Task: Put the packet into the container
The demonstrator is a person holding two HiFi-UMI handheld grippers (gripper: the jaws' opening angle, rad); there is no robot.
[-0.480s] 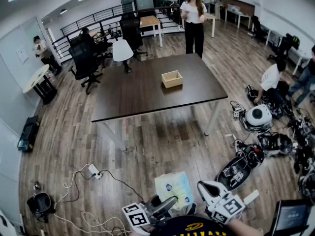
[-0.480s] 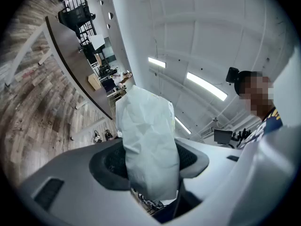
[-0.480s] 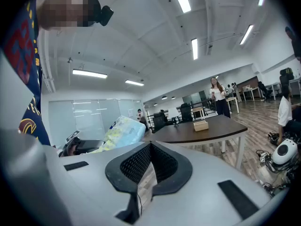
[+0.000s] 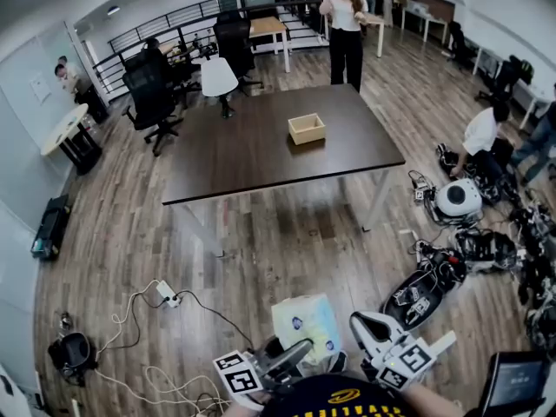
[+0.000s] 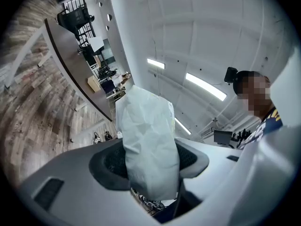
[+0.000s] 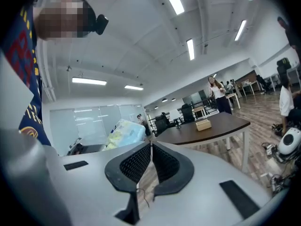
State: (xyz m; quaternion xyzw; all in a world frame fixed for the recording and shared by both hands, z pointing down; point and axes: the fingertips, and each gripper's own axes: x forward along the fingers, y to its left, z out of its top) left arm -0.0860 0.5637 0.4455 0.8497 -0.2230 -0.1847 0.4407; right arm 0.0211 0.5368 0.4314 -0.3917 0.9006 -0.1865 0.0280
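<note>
Two hand-held grippers show at the bottom of the head view, along with one packet, one container and one counter. The left hand-held gripper (image 4: 295, 354) has its jaws partway apart and pressed on the packet (image 4: 306, 324), which stands up out of them. It is a soft, pillow-shaped pack of crinkled plastic film, plain white on one face and printed pale yellow-green and blue on the other. The right hand-held gripper (image 6: 150, 149) has its ribbed black pads closed together with nothing between them. Each gripper has a smooth pale body and carries one cube with square markers. The container (image 4: 307, 129) is a small, open-topped rectangular box of light wood. It sits on the far right part of the dark brown counter (image 4: 252, 159), set in from every edge, and the packet is well apart from it. A wide stretch of wood-plank floor (image 4: 287, 233) lies between the grippers and the counter's near edge. A white power strip (image 4: 167, 300) with trailing cables lies on the floor to the left, and rounded robot parts (image 4: 456, 202) are piled to the right. One person (image 4: 345, 24) stands just beyond the counter's far edge.
</note>
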